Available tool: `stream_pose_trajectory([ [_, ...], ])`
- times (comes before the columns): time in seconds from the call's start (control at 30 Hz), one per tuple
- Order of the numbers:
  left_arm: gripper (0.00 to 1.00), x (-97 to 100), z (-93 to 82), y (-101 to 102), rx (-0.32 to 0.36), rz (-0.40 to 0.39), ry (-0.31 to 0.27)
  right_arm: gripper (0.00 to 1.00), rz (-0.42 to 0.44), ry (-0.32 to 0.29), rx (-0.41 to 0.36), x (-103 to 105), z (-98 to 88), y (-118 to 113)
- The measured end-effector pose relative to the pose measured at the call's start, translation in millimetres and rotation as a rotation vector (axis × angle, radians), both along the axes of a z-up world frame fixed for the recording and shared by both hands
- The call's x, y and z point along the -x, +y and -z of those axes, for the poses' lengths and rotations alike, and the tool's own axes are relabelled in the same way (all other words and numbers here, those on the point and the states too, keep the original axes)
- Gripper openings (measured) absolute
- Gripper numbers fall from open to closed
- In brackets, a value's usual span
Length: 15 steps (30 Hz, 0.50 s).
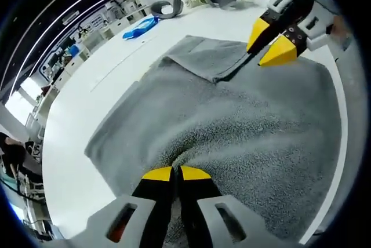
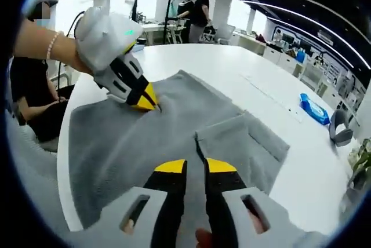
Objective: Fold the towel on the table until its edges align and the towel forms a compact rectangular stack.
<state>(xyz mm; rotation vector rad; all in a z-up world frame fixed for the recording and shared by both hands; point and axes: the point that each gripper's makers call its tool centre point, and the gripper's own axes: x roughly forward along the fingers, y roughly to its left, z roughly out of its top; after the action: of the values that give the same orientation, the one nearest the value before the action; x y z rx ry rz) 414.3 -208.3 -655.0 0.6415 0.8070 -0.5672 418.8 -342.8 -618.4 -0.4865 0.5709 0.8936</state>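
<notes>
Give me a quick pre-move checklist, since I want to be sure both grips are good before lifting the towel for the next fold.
1. Left gripper pinching the grey towel: ok, its jaws are closed on a raised pucker of cloth.
2. Right gripper holding towel: cannot tell, its jaws stand slightly apart over the folded flap.
3. One corner already folded over: ok.
4. Towel lying wholly on the white table: ok.
5. Blue packet clear of the towel: ok.
6. Edges aligned into a compact stack: not ok.
</notes>
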Motion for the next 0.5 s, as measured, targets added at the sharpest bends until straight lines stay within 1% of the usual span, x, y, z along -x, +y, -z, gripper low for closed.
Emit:
stream_pose_trajectory([
  [0.07,0.03,-0.1,0.2,-0.2,0.005,0.0,-0.001,0.11,-0.01,-0.001,0.017,-4.5,4.5,1.1],
  [0.1,0.03,0.0,0.1,-0.4,0.004,0.001,-0.002,0.11,-0.024,0.0,0.038,-6.3,9.4,1.2],
  [0.17,0.03,-0.1,0.1,-0.5,0.0,-0.004,-0.003,0.12,-0.039,-0.024,0.086,-11.7,17.3,-0.9],
  [0.3,0.03,-0.2,-0.2,-0.1,0.0,-0.011,-0.01,0.12,-0.028,-0.001,0.088,-15.6,27.4,-0.2],
  [0.33,0.03,-0.3,-0.2,0.1,0.006,-0.014,-0.012,0.11,-0.03,0.003,0.098,-15.5,30.5,-0.4],
  [0.37,0.03,0.0,-0.4,0.4,0.018,-0.021,-0.014,0.1,-0.035,-0.001,0.108,-15.4,32.3,-0.8],
  [0.47,0.03,-0.1,-0.6,0.1,0.024,-0.025,-0.018,0.0,-0.052,-0.034,0.146,-18.7,32.9,-4.1],
  [0.5,0.03,0.1,-0.7,0.0,0.02,-0.024,-0.019,0.0,-0.055,-0.032,0.142,-19.4,32.3,-4.5],
])
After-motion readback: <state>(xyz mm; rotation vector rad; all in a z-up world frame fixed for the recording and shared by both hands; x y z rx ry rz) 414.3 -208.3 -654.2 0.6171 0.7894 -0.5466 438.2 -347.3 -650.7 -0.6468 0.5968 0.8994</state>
